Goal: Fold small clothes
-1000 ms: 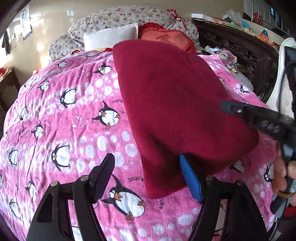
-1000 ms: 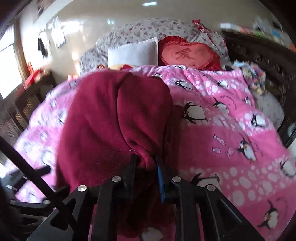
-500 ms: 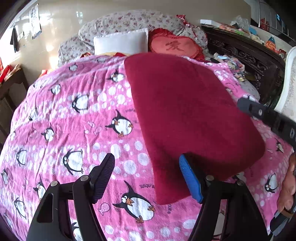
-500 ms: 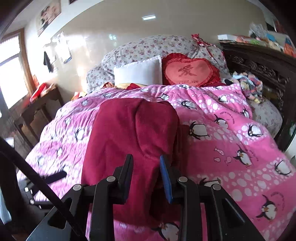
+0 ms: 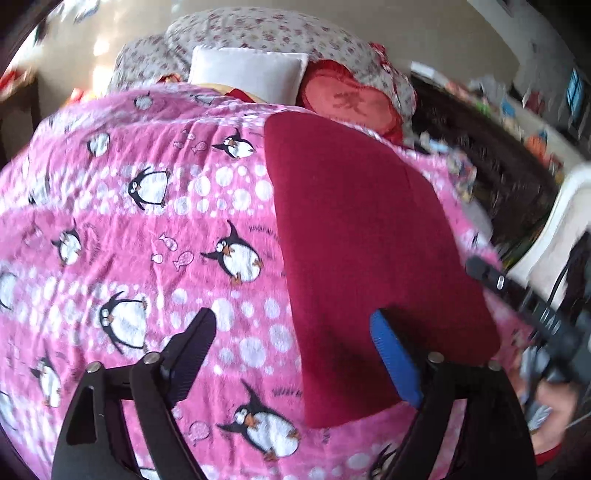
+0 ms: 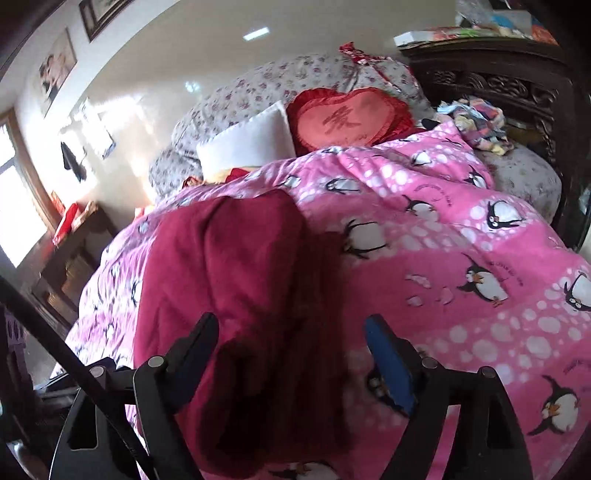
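Garment [image 5: 362,236] lies on quilt [image 5: 147,221]; no containers visible.

A lived-in bedroom in a home.

A bed fills both views, covered by a pink penguin-print quilt [image 5: 147,229] with a white pillow [image 6: 251,144], a red heart-shaped cushion [image 6: 347,122] and a floral bedding roll [image 5: 266,33] at its head. A dark carved wooden headboard or cabinet [image 6: 491,81] stands at the bedside, cluttered on top. Framed pictures [image 6: 55,70] hang on the cream wall, near a bright window [image 6: 14,206] and a low wooden side table [image 6: 74,240].
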`<state>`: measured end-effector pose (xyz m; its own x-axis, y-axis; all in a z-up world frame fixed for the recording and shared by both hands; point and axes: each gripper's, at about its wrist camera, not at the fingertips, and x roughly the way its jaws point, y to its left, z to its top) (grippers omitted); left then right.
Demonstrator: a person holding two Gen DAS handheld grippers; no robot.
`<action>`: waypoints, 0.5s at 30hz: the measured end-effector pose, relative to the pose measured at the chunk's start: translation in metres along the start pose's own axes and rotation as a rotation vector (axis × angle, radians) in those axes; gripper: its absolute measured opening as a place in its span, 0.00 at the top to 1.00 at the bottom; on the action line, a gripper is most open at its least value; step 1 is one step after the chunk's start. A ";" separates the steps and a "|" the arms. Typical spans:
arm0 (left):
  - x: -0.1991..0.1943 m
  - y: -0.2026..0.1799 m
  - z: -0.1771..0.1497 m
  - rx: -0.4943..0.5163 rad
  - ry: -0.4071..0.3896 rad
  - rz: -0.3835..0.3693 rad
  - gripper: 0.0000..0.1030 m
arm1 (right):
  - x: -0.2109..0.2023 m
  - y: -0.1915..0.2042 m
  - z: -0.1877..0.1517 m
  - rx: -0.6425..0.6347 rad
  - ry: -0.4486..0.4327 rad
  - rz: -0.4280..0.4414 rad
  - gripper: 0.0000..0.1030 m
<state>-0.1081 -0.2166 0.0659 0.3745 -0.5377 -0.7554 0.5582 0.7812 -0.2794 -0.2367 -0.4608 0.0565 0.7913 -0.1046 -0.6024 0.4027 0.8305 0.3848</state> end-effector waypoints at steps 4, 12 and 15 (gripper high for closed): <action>0.021 0.004 0.012 -0.034 0.048 -0.038 0.14 | 0.017 -0.014 0.002 0.041 0.046 0.063 0.08; 0.059 0.003 0.025 -0.043 0.067 -0.145 0.00 | 0.063 -0.030 0.008 0.105 0.100 0.165 0.00; 0.075 0.008 0.027 -0.084 0.102 -0.185 0.00 | 0.072 -0.027 0.008 0.113 0.115 0.210 0.08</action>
<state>-0.0559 -0.2595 0.0231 0.1921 -0.6427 -0.7416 0.5449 0.6983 -0.4641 -0.1866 -0.4956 0.0083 0.8077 0.1318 -0.5746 0.2894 0.7605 0.5812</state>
